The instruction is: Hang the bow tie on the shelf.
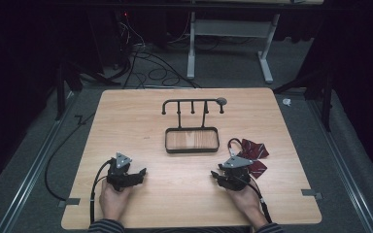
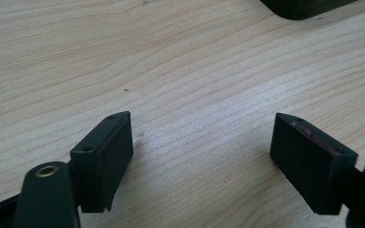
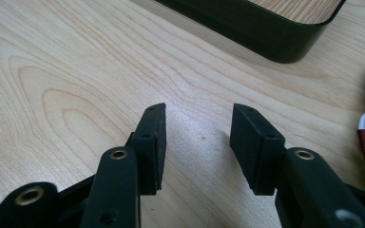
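Pale wood of the counter (image 1: 184,194) lies bare under the left claw (image 1: 137,174), whose jaws stand wide apart on nothing. Farther right, the black rack (image 1: 192,106) with its pegs stands over its tray (image 1: 192,141), and nothing hangs on it. The right claw (image 1: 217,175) rests with jaws apart, empty, just beside the dark red cloth bundle (image 1: 253,154) near the counter's right side. By my reading nothing is begun: grasping and hanging are all left.
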A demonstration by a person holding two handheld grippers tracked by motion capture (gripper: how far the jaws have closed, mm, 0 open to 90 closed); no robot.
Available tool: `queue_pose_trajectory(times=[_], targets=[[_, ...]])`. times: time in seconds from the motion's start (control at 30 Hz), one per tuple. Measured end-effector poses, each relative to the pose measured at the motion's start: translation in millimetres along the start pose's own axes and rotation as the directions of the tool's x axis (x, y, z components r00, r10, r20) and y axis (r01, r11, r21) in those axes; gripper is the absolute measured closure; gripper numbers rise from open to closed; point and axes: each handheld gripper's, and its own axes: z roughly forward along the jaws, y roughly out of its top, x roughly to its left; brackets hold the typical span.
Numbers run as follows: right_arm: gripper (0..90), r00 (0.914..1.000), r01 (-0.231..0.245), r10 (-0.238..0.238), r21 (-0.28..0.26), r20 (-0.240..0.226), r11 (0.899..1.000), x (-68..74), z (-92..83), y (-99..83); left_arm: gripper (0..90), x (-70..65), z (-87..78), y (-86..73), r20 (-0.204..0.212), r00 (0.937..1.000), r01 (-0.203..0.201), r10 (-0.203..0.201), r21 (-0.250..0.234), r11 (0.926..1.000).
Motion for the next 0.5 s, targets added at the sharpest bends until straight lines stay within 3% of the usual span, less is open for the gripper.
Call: queue_pose_trajectory(times=[0.5], targets=[[58.5, 1.0000, -0.002, 0.002, 0.002, -0.002, 1.000, 0.0, -0.1, 0.2, 22.9, 0.1, -0.1, 0.1, 0.000, 1.0000, 0.000, 0.000, 0.002, 1.0000]])
